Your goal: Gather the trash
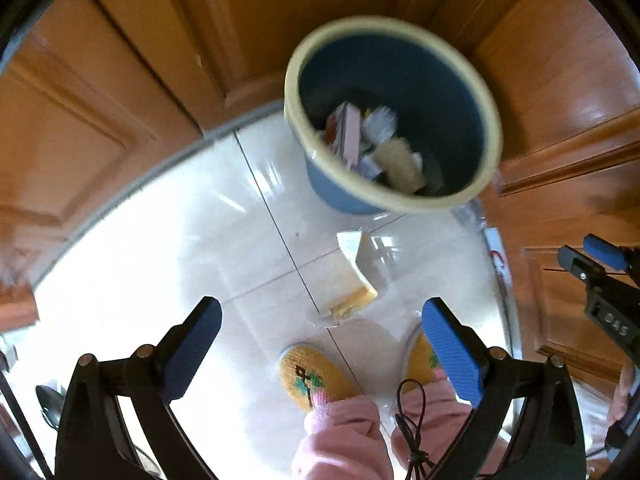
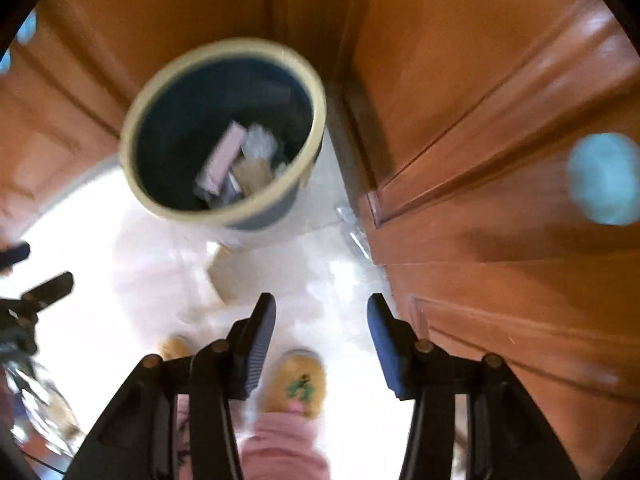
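A blue bin with a cream rim [image 1: 400, 197] [image 2: 224, 216] stands on white tiles against wooden doors. It holds several scraps, among them a pink box [image 1: 352, 132] and crumpled clear plastic [image 2: 260, 142]. A clear wrapper with yellow and white contents [image 1: 356, 276] [image 2: 224, 276] lies on the floor in front of the bin. My left gripper [image 1: 320, 308] hangs above this wrapper, pointing down, open wide with nothing between its fingers. My right gripper [image 2: 322, 300] points down near the door, open and holding nothing; it also shows at the right edge of the left wrist view [image 1: 592, 256].
Wooden door panels [image 1: 160, 60] [image 2: 480, 160] curve around the tiled floor. The person's yellow slippers [image 1: 316, 376] [image 2: 298, 380] and pink trouser legs [image 1: 344, 432] are below the grippers. Clear plastic [image 1: 472, 216] [image 2: 352, 228] lies at the door's foot. A crinkled clear bag [image 2: 36, 400] shows low left.
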